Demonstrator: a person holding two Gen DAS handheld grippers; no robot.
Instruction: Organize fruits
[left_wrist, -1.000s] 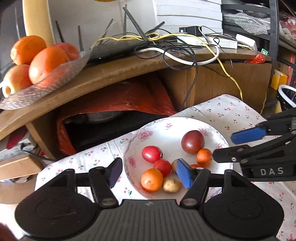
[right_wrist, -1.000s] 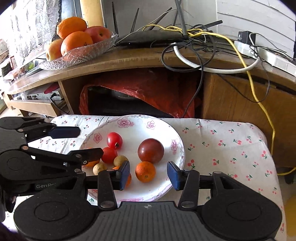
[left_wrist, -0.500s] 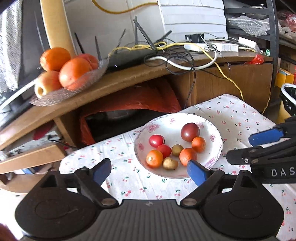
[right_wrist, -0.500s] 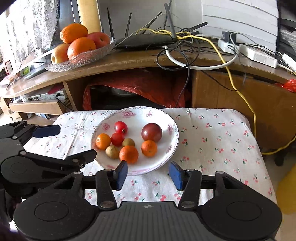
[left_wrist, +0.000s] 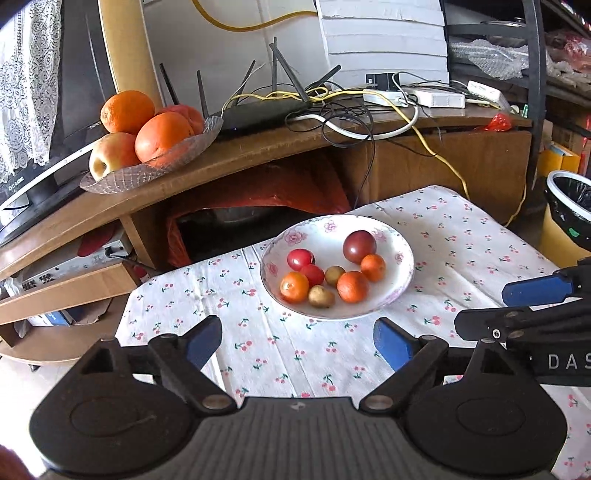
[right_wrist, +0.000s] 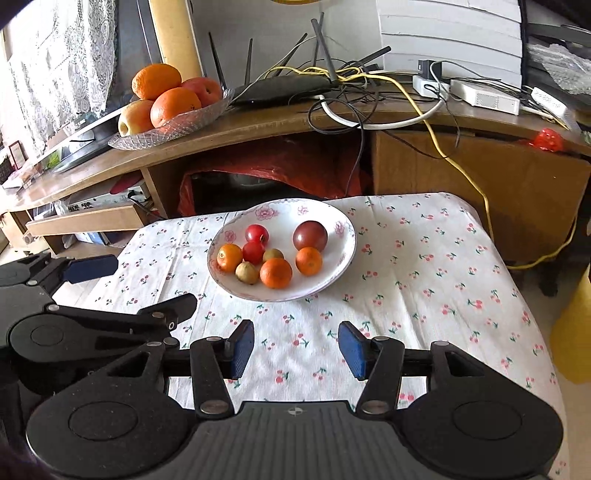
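Observation:
A white flowered plate (left_wrist: 400, 266) (right_wrist: 340, 254) sits on a cherry-print tablecloth (left_wrist: 280, 354) (right_wrist: 424, 280). It holds several small fruits: a dark plum (left_wrist: 359, 246) (right_wrist: 310, 235), small oranges (left_wrist: 352, 286) (right_wrist: 276, 273), red tomatoes (left_wrist: 300, 259) (right_wrist: 256, 233) and brownish fruits (left_wrist: 320, 296) (right_wrist: 247, 272). My left gripper (left_wrist: 297, 341) is open and empty, back from the plate's near rim. My right gripper (right_wrist: 295, 349) is open and empty, also back from the plate; it shows at the right of the left wrist view (left_wrist: 517, 306).
A glass bowl (left_wrist: 177, 155) (right_wrist: 184, 120) of big oranges and apples stands on the wooden shelf behind the table, beside a router (left_wrist: 266, 110) and tangled cables. A red bag fills the space under the shelf. A lined bin (left_wrist: 569, 218) stands at the right.
Both grippers have pulled back and up from the plate, which now looks smaller and farther. The left jaws have opened wider. The fruits have not moved.

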